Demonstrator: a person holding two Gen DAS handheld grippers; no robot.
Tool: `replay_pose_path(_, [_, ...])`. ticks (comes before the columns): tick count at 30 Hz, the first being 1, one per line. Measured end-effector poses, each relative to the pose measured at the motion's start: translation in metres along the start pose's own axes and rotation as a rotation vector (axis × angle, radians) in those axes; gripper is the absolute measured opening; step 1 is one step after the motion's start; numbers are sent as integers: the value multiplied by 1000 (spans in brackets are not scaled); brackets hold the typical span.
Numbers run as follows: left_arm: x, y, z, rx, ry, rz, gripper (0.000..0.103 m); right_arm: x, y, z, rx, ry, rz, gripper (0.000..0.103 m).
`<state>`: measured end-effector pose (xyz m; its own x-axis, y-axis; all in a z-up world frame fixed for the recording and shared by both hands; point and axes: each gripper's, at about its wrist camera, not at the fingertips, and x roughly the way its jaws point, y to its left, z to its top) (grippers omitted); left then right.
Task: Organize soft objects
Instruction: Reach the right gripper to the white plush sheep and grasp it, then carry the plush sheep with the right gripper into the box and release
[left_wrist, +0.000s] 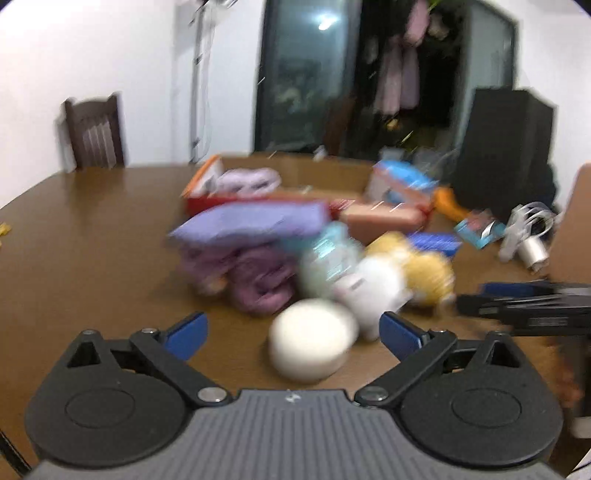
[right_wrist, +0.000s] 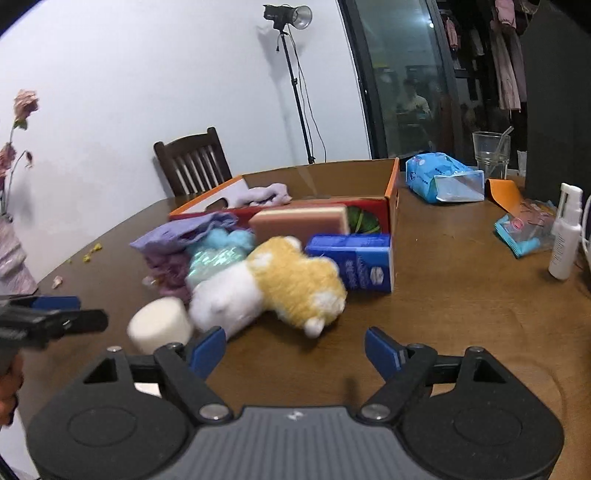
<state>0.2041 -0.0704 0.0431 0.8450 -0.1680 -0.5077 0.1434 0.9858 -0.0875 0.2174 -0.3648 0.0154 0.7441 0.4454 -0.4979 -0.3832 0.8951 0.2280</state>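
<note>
A pile of soft things lies on the brown table (right_wrist: 461, 295): a yellow and white plush toy (right_wrist: 280, 284), a white foam cylinder (right_wrist: 159, 328), purple cloths (right_wrist: 184, 232), a blue fluffy item (right_wrist: 225, 240) and a pink sponge block (right_wrist: 299, 221). Behind stands an open cardboard box (right_wrist: 332, 181) with a lilac cloth (right_wrist: 264, 194) inside. My left gripper (left_wrist: 291, 334) is open, the foam cylinder (left_wrist: 312, 339) just ahead between its fingers; the view is blurred. My right gripper (right_wrist: 295, 350) is open and empty, just short of the plush toy. The left gripper shows in the right wrist view (right_wrist: 74, 321).
A blue tissue box (right_wrist: 354, 258) stands right of the plush. A blue wipes pack (right_wrist: 443, 177), a plastic cup (right_wrist: 491, 151), a white spray bottle (right_wrist: 565, 236) and small packets (right_wrist: 524, 229) lie to the right. A chair (right_wrist: 192, 162) stands behind the table.
</note>
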Motion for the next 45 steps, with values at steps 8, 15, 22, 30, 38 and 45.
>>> replay_pose_path(8, [65, -37, 8, -30, 126, -110, 58, 67, -31, 24, 185, 42, 88, 58])
replay_pose_path(15, [65, -43, 4, 15, 131, -225, 59, 34, -27, 7, 235, 28, 80, 45])
replay_pose_path(22, [48, -55, -4, 70, 170, -370, 67, -44, -28, -42, 402, 15, 27, 61])
replay_pose_path(30, [31, -51, -8, 70, 176, -436, 73, -54, -8, -33, 131, -64, -10, 74])
replay_pose_path(38, [47, -61, -15, 56, 232, -346, 48, -38, -3, -34, 203, -30, -114, 46])
replay_pose_path(45, [60, -58, -12, 13, 221, -367, 47, -46, 9, -50, 211, -33, -127, 46])
